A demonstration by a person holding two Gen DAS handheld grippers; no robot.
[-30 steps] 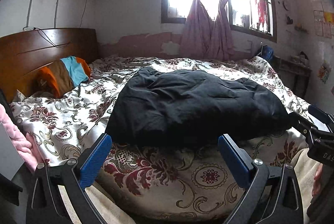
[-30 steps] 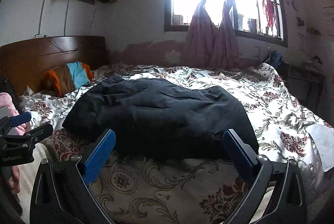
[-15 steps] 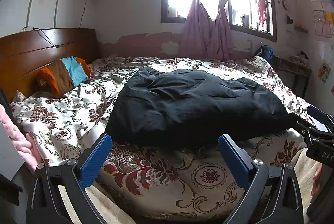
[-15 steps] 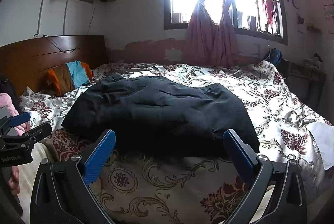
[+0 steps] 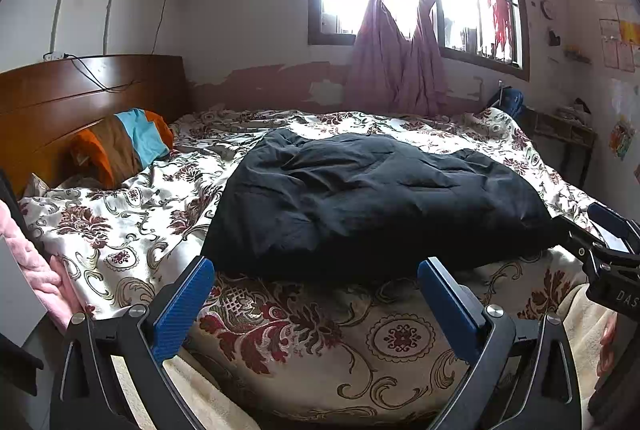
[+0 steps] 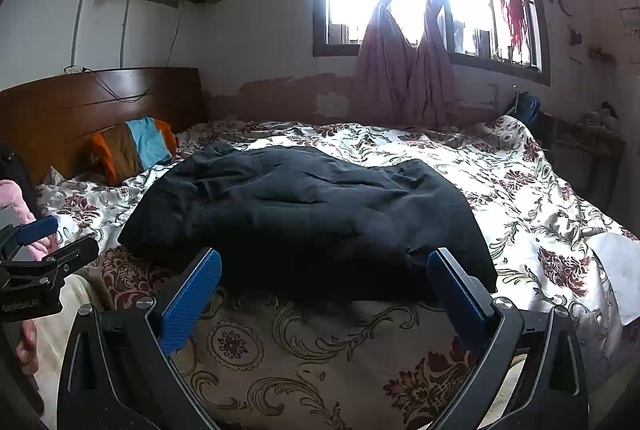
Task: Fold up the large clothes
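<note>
While both tools hang at the near edge of the floral bedspread point(image 5: 120, 226), we see the black garment point(image 5: 372, 197) as a wide dark mound spread just ahead of the fingers, its near hem lying just past their tips. It looks soft, puffy and creased, bunched higher at the far left corner, with the outline already roughly rectangular. Our judgement is that the step in hand is reaching for the near edge, so we should bring each tool down over its own near corner, pinch only the top layers, and lift evenly so the fold lands square. Our left gripper point(image 5: 316, 284) stands spread wide with nothing between its blue pads, and our right gripper point(image 6: 324, 278) is likewise released and empty
</note>
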